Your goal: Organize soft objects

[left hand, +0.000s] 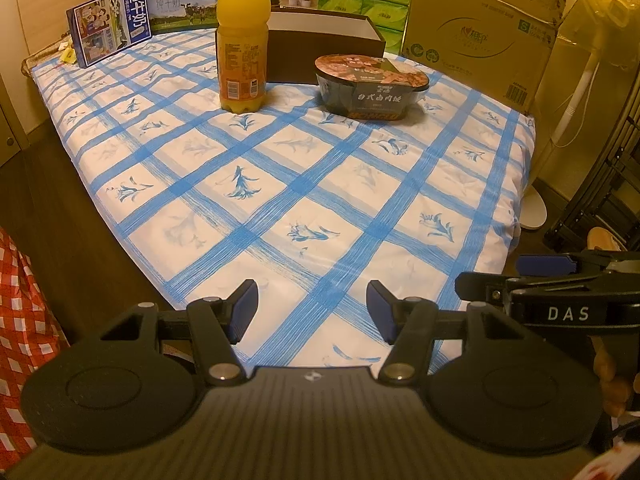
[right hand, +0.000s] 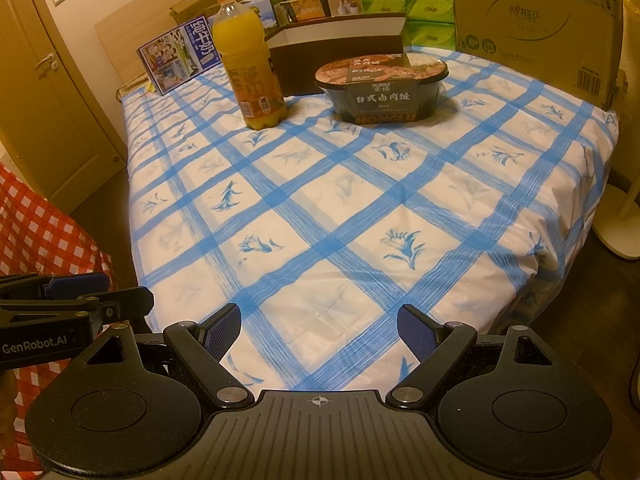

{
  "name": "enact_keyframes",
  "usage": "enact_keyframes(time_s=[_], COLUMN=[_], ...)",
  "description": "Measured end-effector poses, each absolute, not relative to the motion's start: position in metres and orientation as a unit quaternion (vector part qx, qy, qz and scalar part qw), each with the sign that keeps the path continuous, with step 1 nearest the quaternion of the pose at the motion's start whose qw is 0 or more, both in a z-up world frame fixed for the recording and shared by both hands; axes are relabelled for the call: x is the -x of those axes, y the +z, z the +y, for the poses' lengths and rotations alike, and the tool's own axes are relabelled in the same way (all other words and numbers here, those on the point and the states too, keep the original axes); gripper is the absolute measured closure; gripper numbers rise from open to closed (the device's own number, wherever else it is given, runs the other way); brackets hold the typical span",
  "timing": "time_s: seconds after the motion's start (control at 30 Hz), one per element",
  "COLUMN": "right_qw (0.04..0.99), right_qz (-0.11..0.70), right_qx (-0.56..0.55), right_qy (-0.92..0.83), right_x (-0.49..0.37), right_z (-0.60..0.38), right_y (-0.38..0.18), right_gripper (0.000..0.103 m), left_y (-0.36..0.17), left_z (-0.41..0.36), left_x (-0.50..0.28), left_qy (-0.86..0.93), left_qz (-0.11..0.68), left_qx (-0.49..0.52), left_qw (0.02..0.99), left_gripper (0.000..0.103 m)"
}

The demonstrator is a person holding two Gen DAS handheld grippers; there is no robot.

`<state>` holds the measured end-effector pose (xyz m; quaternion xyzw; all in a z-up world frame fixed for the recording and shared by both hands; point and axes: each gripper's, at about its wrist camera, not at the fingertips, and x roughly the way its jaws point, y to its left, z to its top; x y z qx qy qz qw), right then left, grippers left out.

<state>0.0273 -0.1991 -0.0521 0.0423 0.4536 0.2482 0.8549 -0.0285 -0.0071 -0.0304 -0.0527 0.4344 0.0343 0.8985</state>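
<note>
Both claws, left claw [left hand: 311, 312] and right claw [right hand: 319, 334], apart, empty, tilted down over bedspread [left hand: 304, 184].

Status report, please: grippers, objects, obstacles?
Left gripper, right gripper open, empty. Bottle, meal bowl upright on bed. Nothing in between.

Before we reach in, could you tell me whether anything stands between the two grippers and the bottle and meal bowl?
Nothing visible does: only bare checked cloth lies between the left gripper, the right gripper, the orange bottle and the meal bowl.
</note>
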Motion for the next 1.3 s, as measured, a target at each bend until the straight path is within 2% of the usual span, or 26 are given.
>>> enact_keyframes(time_s=[1.3], right_qw=[0.854], right_qz=[0.455], right_qx=[-0.041], right_qy=[0.247], right_x=[-0.0271], right_z=[-0.1977], right_y=[-0.0545], right_gripper=[0.018], left_y=[-0.0349], left_z=[-0.0061], left_x=[0.0198], left_qy=[0.038], left_qz=[0.432], left_qx=[0.055], left_qw=[0.899], left_gripper=[0.045])
